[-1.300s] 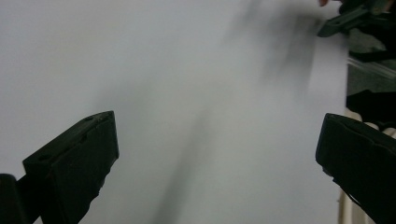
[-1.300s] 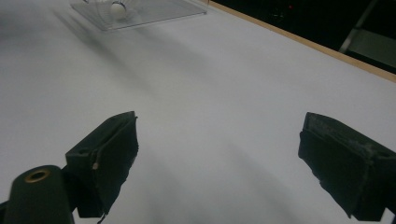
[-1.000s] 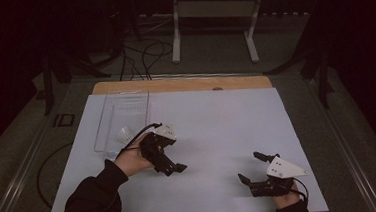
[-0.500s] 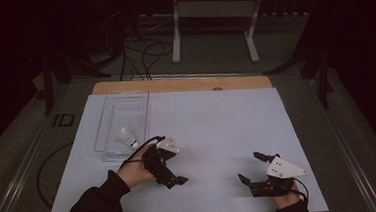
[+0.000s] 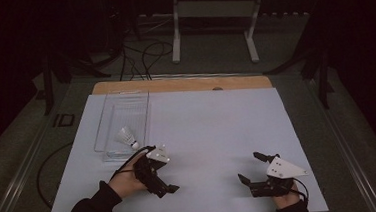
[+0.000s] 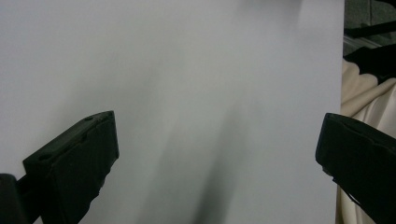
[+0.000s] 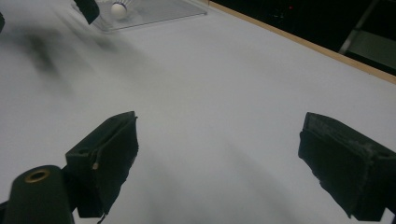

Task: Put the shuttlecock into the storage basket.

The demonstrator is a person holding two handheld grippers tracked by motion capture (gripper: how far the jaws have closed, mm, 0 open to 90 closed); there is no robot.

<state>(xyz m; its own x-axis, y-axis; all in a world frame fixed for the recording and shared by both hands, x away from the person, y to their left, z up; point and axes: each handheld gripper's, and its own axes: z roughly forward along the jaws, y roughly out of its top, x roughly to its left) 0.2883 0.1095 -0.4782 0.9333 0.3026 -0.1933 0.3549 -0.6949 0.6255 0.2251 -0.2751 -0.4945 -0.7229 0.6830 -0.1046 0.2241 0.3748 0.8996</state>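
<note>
While lying in the clear tray (image 5: 111, 122), white shuttlecock (image 5: 126, 138), dark-banded cork, just beyond left gripper (image 5: 160, 177), both grippers' jaws apart, empty, right gripper (image 5: 250, 169) well apart.

Dim room, dark surround; only the white table (image 5: 217, 129) is lit, evenly from above, no glare. High view soft and low-res, slight noise in the blacks. Left gripper view: table washed pale grey, smeared diagonal shadow streaks, motion blur, jaws in near focus. Right gripper view: sharper jaws, blurred dark smudges of shadow top left, shuttlecock (image 7: 119, 9) and clear tray (image 7: 159, 11) soft at the far edge.
</note>
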